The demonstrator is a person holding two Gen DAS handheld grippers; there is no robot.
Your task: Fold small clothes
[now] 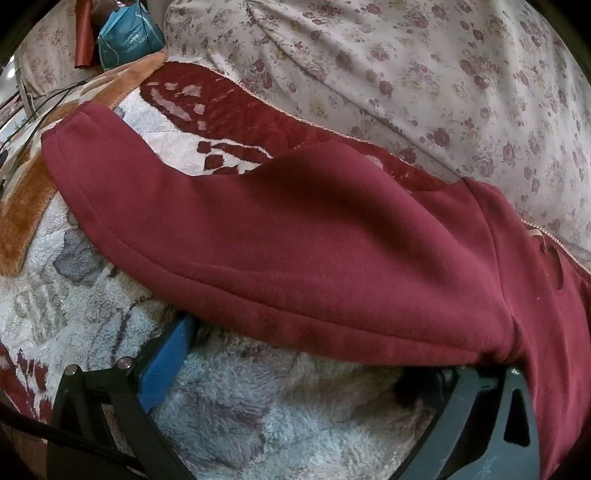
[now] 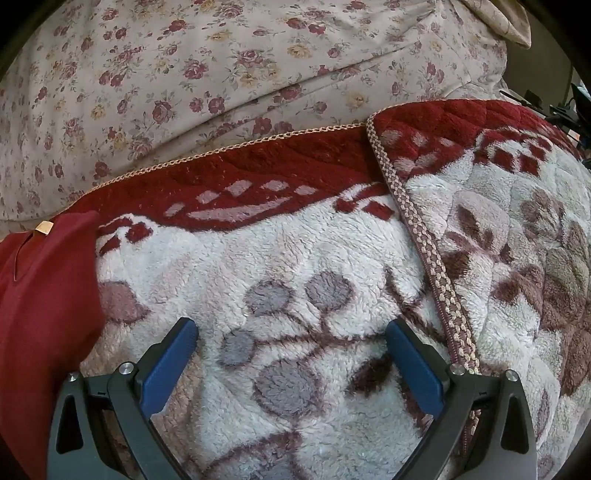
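Observation:
A maroon fleece garment (image 1: 314, 236) lies spread across a fluffy white, red and grey blanket (image 1: 258, 413); one long part of it reaches toward the upper left. My left gripper (image 1: 303, 347) stands open at the garment's near hem. Its left blue pad (image 1: 166, 365) shows on the blanket, and the cloth drapes over the right finger (image 1: 480, 413) and hides its tip. In the right wrist view the same garment (image 2: 44, 302), with a small tan tag, fills the left edge. My right gripper (image 2: 291, 326) is open over bare blanket (image 2: 295, 251), to the right of the garment, holding nothing.
A floral sheet (image 1: 424, 74) rises behind the blanket (image 2: 184, 74). A teal bag (image 1: 129, 37) and a dark red roll (image 1: 84, 33) sit at the far left, with black cables (image 1: 33, 118) nearby. A second blanket's braided edge (image 2: 424, 251) overlaps on the right.

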